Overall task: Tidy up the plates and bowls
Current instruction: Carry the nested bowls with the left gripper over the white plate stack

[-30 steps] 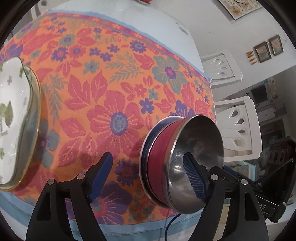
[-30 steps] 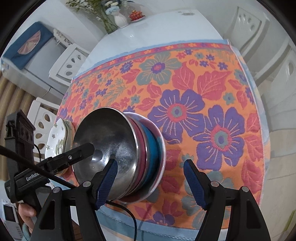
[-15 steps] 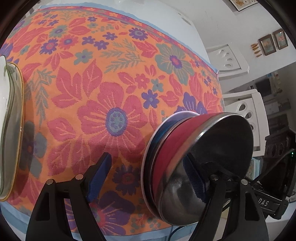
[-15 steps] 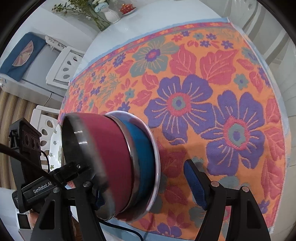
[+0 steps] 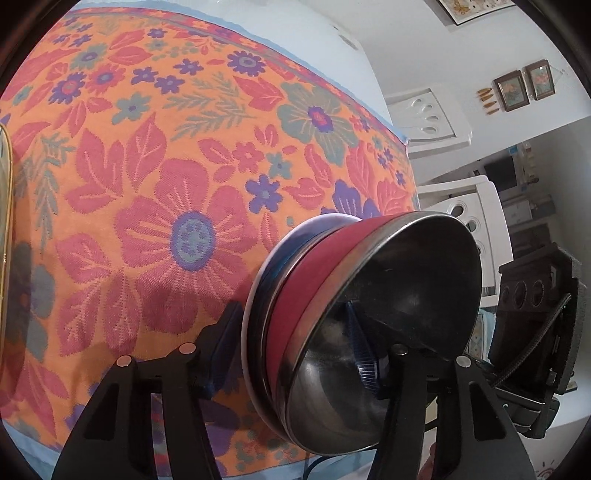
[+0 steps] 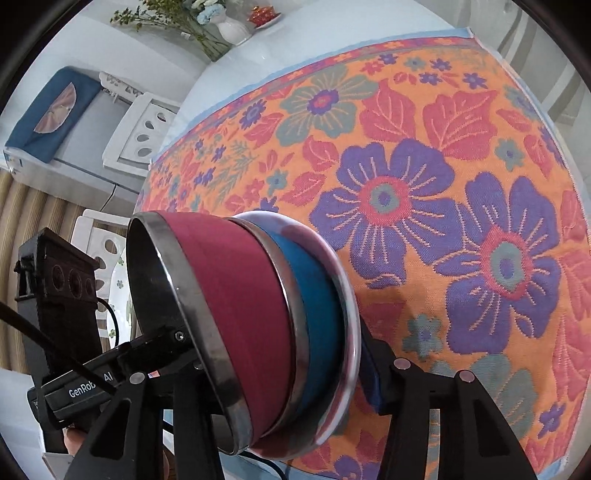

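Observation:
A nested stack of bowls [image 5: 332, 295] lies tipped between both grippers above the floral tablecloth: a steel bowl with a red outside, a blue one under it and a white plate-like rim at the base. My left gripper [image 5: 295, 350] is shut on the stack, one finger inside the steel bowl [image 5: 388, 314], the other behind the white rim. My right gripper [image 6: 280, 354] is shut on the same stack [image 6: 258, 306] from the opposite side. A gold-rimmed plate [image 5: 4, 221] sits at the far left edge.
The orange floral tablecloth [image 5: 166, 184] covers a white table; its front edge is just below the grippers. White plastic chairs [image 5: 476, 221] stand beside the table. A vase of flowers [image 6: 229, 26] stands at the far end.
Both grippers have closed on the bowl stack from open. The stack has tilted further and risen off the cloth. The gold-rimmed plate has slid almost out of the left view.

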{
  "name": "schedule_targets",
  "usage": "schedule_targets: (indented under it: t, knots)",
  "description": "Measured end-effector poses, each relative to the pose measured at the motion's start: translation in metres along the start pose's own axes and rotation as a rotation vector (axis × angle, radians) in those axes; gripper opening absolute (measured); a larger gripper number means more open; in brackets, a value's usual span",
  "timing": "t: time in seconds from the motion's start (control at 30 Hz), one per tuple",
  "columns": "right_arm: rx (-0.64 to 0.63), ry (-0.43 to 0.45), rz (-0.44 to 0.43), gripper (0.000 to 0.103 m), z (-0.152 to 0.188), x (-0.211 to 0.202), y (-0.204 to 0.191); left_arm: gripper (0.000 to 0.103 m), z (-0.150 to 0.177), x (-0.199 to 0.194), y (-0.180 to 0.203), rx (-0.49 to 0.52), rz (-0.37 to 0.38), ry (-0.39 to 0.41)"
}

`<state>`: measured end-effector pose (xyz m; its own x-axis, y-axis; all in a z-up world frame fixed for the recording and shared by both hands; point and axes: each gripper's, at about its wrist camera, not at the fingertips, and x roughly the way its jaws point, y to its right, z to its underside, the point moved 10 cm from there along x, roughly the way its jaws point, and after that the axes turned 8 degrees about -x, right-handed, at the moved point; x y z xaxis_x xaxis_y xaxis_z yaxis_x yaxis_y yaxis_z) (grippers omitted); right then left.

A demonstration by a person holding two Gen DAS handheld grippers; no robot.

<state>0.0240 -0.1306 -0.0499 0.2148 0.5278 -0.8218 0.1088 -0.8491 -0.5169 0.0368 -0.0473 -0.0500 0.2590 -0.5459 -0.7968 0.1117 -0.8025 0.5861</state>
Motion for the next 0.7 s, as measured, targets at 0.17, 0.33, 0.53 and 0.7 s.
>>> schedule_targets:
  t: [0.17,0.33,0.53,0.7]
  knots:
    - [-0.021,-0.003,0.019,0.049,0.0,-0.005,-0.002,0.052,0.001,-0.005,0.002,-0.015,-0.003,0.017]
    - [-0.014,0.003,0.018,0.049,-0.002,-0.013,-0.005,0.052,0.0,-0.013,0.007,-0.027,-0.014,0.036]
    - [0.001,0.024,-0.027,0.049,-0.011,-0.025,-0.025,0.052,-0.006,-0.042,0.012,-0.03,-0.045,0.084]
    - [-0.001,0.058,-0.043,0.049,-0.028,-0.037,-0.058,0.052,-0.018,-0.083,0.013,-0.012,-0.052,0.147]
